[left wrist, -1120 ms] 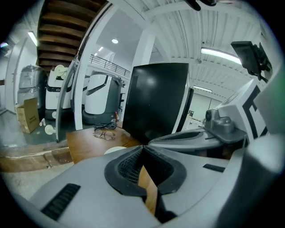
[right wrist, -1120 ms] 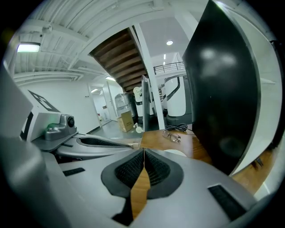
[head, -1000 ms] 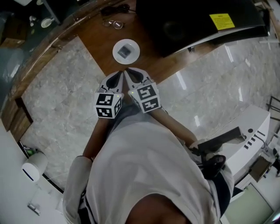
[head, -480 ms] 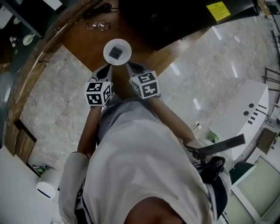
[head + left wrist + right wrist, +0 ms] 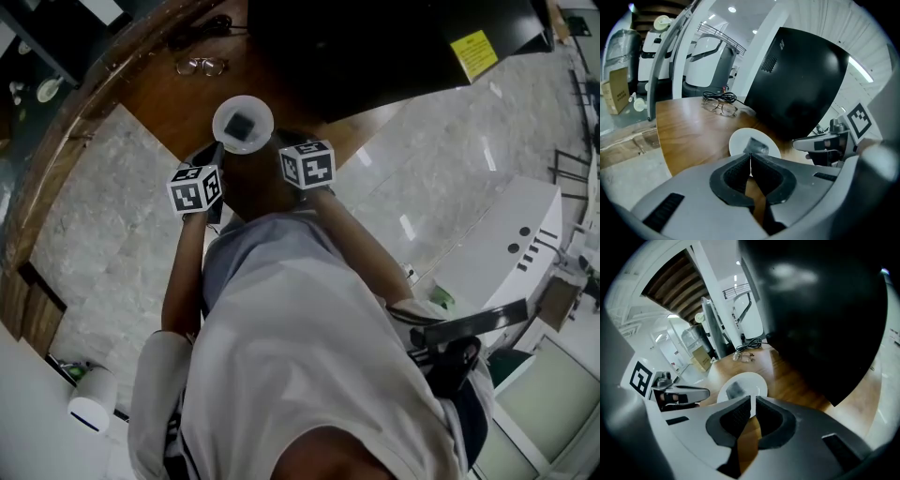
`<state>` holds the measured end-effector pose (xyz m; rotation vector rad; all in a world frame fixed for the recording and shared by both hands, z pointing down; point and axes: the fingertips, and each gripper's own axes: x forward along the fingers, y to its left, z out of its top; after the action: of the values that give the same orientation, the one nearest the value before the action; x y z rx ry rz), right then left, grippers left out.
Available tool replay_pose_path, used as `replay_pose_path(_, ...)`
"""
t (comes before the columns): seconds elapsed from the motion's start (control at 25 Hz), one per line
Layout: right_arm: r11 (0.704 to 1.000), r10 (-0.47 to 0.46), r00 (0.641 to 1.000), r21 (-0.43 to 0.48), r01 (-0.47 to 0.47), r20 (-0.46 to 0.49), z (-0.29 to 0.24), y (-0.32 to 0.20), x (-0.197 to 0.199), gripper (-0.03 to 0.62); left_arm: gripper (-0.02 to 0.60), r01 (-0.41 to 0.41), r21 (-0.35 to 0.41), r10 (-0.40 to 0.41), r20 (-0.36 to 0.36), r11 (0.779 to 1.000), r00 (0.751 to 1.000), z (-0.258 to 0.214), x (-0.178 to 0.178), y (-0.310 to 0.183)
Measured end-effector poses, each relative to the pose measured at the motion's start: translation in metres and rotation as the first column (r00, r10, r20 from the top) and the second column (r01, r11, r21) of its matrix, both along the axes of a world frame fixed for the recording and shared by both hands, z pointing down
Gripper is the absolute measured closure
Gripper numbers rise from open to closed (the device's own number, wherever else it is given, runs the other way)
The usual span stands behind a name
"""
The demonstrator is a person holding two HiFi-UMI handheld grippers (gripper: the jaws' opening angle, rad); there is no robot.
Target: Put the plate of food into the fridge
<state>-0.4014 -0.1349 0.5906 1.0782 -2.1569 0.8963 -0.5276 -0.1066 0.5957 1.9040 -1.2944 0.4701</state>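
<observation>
Two closed, empty grippers flank the plate of food.

Left gripper [image 5: 212, 153] at the plate's 7 o'clock and right gripper [image 5: 282, 142] at 4 o'clock, jaws together, seemingly poised for a two-sided lift. The plate [image 5: 226, 114] sits on the wooden counter [image 5: 169, 103], with the black fridge [image 5: 375, 47] beyond at 1 o'clock.

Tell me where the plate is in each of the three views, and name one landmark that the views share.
Head view: the plate is in the upper part, left of centre, on the table.
Left gripper view: just below centre.
Right gripper view: just below the middle, slightly left of centre.
Shared landmark: the glasses lie on the table beyond the plate in all three views.
</observation>
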Motion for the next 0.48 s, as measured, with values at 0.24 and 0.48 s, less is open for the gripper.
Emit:
replay_pose_path(0.24, 0.980, 0.129, 0.985, -0.168, -0.109, 0.113, 0.039, -0.030, 0.010, 0.554, 0.562, 0.044, -0.041, -0.043, 0.017, 0.998, 0.999, 0.017, -0.012, -0.016)
replay_pose_path(0.48, 0.954, 0.181, 0.953, -0.278, -0.110, 0.241, 0.056, -0.024, 0.000, 0.428, 0.561, 0.016, -0.079, -0.018, -0.020, 0.997, 1.000, 0.027, -0.030, -0.038)
